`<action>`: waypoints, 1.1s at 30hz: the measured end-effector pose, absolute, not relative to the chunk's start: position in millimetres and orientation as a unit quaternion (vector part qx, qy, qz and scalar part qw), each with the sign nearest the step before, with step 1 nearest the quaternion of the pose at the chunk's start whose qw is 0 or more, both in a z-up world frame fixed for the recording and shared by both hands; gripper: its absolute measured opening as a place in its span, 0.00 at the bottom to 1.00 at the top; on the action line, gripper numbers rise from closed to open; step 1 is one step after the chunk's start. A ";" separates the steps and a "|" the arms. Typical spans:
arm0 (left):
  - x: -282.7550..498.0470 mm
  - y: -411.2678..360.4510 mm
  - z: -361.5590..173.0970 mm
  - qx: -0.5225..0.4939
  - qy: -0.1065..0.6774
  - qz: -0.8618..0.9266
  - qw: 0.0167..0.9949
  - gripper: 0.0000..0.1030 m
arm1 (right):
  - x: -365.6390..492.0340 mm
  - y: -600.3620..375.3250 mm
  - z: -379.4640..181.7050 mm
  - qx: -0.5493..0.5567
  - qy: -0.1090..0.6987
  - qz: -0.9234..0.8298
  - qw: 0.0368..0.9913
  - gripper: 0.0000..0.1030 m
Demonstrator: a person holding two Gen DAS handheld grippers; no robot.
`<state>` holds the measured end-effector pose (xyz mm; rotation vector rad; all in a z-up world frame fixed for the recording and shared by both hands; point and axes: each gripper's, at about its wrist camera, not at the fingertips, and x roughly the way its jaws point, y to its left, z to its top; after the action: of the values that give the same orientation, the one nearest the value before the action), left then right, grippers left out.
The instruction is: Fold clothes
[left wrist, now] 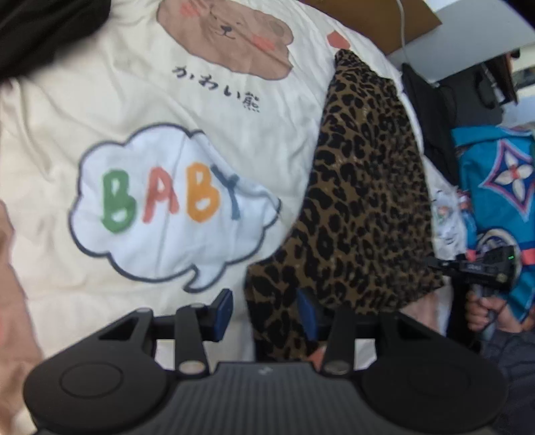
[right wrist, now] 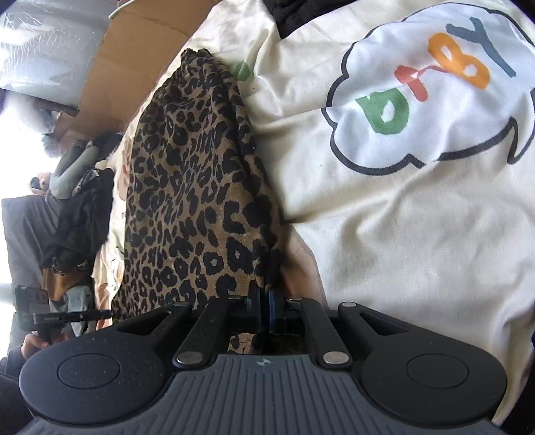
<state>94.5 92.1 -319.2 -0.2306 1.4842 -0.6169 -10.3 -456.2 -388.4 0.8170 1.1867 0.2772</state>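
Note:
A leopard-print garment [left wrist: 364,187] lies stretched on a cream bedcover [left wrist: 67,134]. My left gripper [left wrist: 267,314] is open, and the garment's near corner hangs between its blue pads without being pinched. My right gripper [right wrist: 264,304] is shut on the garment's [right wrist: 190,187] near edge, with the cloth running away from the pads. The right gripper also shows at the right edge of the left wrist view [left wrist: 478,267], held in a hand.
The bedcover [right wrist: 418,251] carries a bear print [left wrist: 227,36] and a "BABY" cloud [left wrist: 167,204]. A black garment [left wrist: 43,30] lies at the far left. A blue patterned jacket [left wrist: 501,187] and cardboard [right wrist: 133,63] stand beside the bed.

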 end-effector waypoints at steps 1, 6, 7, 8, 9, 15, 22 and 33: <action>92.0 91.7 -322.1 -0.106 0.665 -0.283 0.683 0.44 | -9.6 -455.8 -388.4 0.370 0.544 0.126 0.743 0.03; 79.7 90.7 -340.4 -0.125 0.679 -0.311 0.653 0.44 | -6.6 -455.4 -390.0 0.364 0.553 0.124 0.739 0.03; 77.7 91.2 -345.4 -0.126 0.683 -0.311 0.649 0.44 | -6.4 -455.1 -389.7 0.363 0.554 0.124 0.739 0.03; 75.8 91.7 -350.2 -0.128 0.686 -0.310 0.646 0.44 | -6.4 -454.8 -389.3 0.362 0.554 0.125 0.739 0.03; 74.4 91.6 -351.1 -0.124 0.683 -0.313 0.649 0.44 | -6.7 -454.5 -388.7 0.360 0.553 0.125 0.740 0.03; 71.3 92.6 -357.5 -0.108 0.671 -0.318 0.661 0.50 | -9.6 -455.6 -390.5 0.370 0.547 0.126 0.741 0.03; 68.8 94.5 -365.5 -0.139 0.672 -0.326 0.650 0.56 | -10.4 -457.0 -390.6 0.376 0.547 0.129 0.737 0.03; 64.0 117.4 -375.8 -0.259 0.663 -0.318 0.626 0.39 | -10.4 -458.8 -389.0 0.390 0.547 0.143 0.727 0.11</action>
<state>64.0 117.4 -375.8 -0.5938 1.5207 -0.7298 -10.4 -458.8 -389.0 0.8589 1.2047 0.3158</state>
